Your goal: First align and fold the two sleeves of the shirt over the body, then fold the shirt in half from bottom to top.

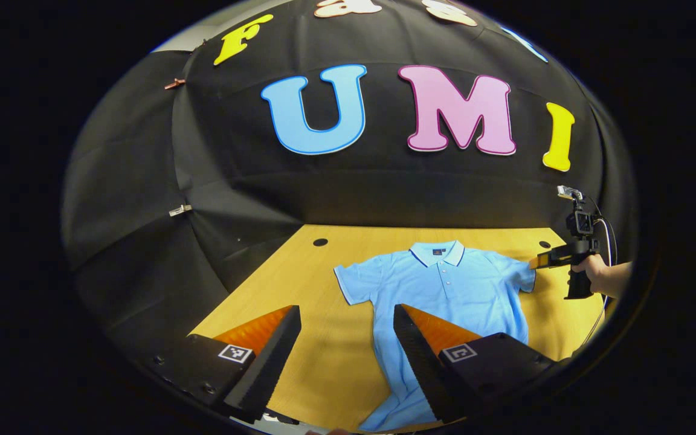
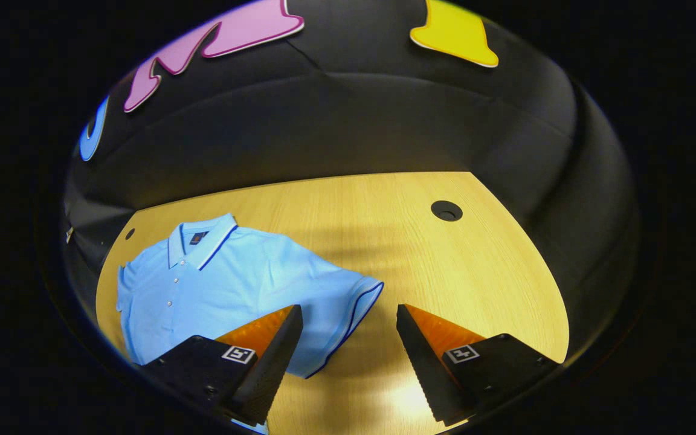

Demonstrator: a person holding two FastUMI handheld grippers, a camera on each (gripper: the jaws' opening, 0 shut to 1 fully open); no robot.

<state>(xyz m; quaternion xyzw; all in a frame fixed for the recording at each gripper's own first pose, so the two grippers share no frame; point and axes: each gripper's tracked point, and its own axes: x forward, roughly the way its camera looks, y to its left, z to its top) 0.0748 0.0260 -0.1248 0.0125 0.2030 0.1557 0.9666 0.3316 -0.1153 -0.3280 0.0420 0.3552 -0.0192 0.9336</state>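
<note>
Left gripper [image 1: 347, 338]: fingers apart, holding nothing, above the surface [image 1: 324, 362]. Right gripper [image 2: 349, 338]: fingers also apart and bare; in the left gripper view it hangs just beside the shirt's far sleeve, a hand [image 1: 602, 275] on its grip.

Shirt [image 1: 444, 290] lies flat, front up, collar toward the wall, both sleeves spread out. 0 folds made; 2 sleeve folds and the bottom-to-top fold remain.

Left view: shirt body ahead-right, partly behind the right finger. Right view: sleeve cuff [image 2: 357, 308] between the fingers.

The light wooden table [image 1: 324, 362] is viewed from its near edge in the left gripper view and from nearer its right edge in the right gripper view [image 2: 475, 272], and is shared by both.
</note>
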